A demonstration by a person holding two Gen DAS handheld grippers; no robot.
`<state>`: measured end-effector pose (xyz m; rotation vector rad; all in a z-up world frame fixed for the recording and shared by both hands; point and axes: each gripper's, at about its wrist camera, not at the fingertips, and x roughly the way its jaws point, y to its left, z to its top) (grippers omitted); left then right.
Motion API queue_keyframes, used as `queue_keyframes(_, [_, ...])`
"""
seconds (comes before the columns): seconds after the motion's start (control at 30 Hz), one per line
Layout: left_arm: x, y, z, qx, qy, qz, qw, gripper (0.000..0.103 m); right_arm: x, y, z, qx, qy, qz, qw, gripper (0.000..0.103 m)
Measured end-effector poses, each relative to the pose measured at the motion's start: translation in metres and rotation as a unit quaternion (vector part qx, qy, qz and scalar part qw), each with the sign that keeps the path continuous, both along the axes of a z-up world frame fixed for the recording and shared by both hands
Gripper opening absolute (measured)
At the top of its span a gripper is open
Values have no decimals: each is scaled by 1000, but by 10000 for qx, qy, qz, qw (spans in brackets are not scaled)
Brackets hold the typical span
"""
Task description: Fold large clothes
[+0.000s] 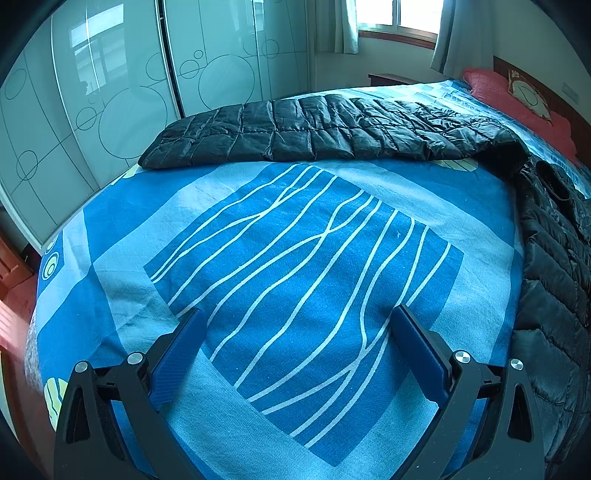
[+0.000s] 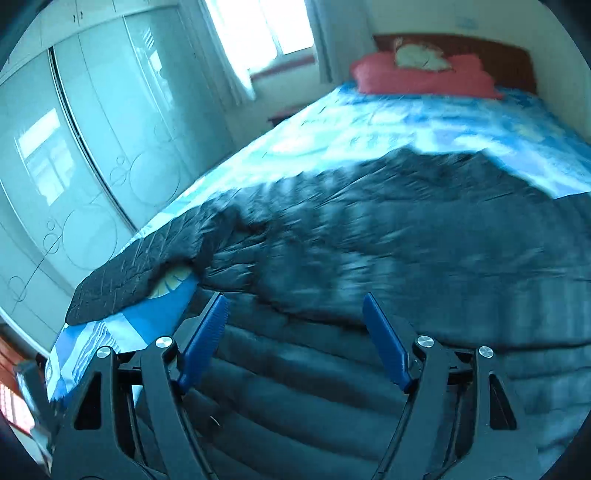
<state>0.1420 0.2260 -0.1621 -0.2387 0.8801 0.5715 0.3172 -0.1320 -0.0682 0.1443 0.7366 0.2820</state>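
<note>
- Black quilted down jacket (image 1: pixel 332 125): spread across a bed; in the left wrist view one sleeve (image 1: pixel 236 136) lies flat and straight towards the wardrobe side, while the body runs down the right edge of the frame.
- Same jacket (image 2: pixel 369 240) in the right wrist view, which is blurred: the body fills the foreground and middle, the sleeve (image 2: pixel 140 273) reaches left to the mattress edge, and a small patch of sheet shows under its fold.
- Blue patterned bedsheet (image 1: pixel 295 258): pale wavy lines on a darker square, bare in front of the left tool.
- Left gripper (image 1: pixel 297 325): blue pads (image 1: pixel 177 362) set wide apart over bare sheet, nothing between them, clear of the jacket.
- Right gripper (image 2: pixel 295 314): pads (image 2: pixel 386 343) parted above the jacket body, gripping no fabric; whether the tips touch the cloth cannot be told.
- Pink pillow (image 2: pixel 424 77): at the head of the bed, against a dark wooden headboard (image 2: pixel 509 62).
- Wardrobe (image 1: pixel 110 96): pale sliding doors with circle motifs, beside the bed.
- Window (image 1: pixel 399 14): curtained, on the far wall.
</note>
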Motion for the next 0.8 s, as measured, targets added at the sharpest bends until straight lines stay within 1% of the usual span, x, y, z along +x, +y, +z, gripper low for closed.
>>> queue_keyframes(0.03, [0,0,0,0,-1,-1,10000,99,-2,-18,4,-50,-35,-146,9999,59])
queue_keyframes(0.1, [0,0,0,1,3,-1,10000,99,-3,-80,11,-196,-64,-790,9967,37])
queue_keyframes(0.13, [0,-1,0,8,6,-1,10000,99,-2,-115,13,-176,-12,-1173,9929,30])
queue_keyframes(0.17, [0,0,0,13,7,-1,10000,99,-1,-140,13,-117,8,-1446,9894,19])
queue_keyframes(0.23, [0,0,0,18,12,1,10000,99,1,-199,10,-157,16,-2103,9775,17])
queue_keyframes(0.27, [0,-1,0,20,13,1,10000,99,5,-219,5,-237,83,-2301,9728,17])
queue_keyframes(0.3, [0,-1,0,26,15,1,10000,99,6,-232,0,-263,164,-2388,9706,16])
queue_keyframes(0.37, [0,-1,0,40,23,2,10000,99,12,-254,-20,-291,448,-2473,9675,16])
queue_keyframes(0.47, [1,-1,0,70,42,6,10000,99,20,-267,-62,-276,1022,-2363,9659,15])
queue_keyframes(0.5, [1,-1,0,75,47,6,10000,99,19,-269,-70,-215,979,-2304,9679,14])
queue_keyframes(0.57, [1,-1,0,81,52,8,10000,99,16,-274,-66,-46,946,-2308,9684,14])
queue_keyframes(0.63, [1,-1,0,73,48,8,10000,99,14,-276,-53,50,882,-2305,9691,15])
queue_keyframes(0.73, [2,-1,0,95,58,9,9999,99,18,-278,-29,58,412,-2352,9711,16])
queue_keyframes(0.8, [2,-2,1,105,63,12,9999,99,28,-283,-29,88,372,-2368,9708,16])
